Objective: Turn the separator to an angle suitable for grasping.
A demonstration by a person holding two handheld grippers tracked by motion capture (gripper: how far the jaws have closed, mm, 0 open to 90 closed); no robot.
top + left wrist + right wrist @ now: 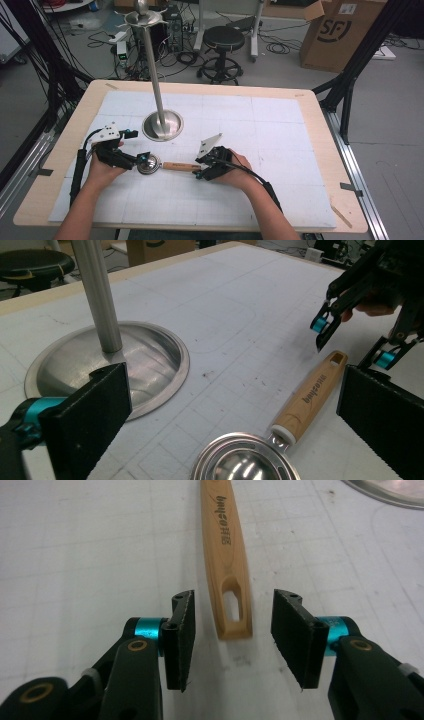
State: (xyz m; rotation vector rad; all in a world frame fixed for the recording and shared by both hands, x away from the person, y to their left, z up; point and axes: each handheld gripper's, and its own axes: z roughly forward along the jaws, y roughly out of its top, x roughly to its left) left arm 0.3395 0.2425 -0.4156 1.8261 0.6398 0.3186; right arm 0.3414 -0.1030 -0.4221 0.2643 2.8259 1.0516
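Tongs (232, 630) flank strainer handle (226, 545); stand base (162, 125) nearby.

A pale wooden surface (320, 150) is covered almost wholly by a white gridded mat (260, 125). On the mat, left of centre, the round steel base (162, 125) of an upright pole is set. Nearer, a small metal strainer with a wooden handle (165, 165) is laid flat, bowl to the left, handle to the right.
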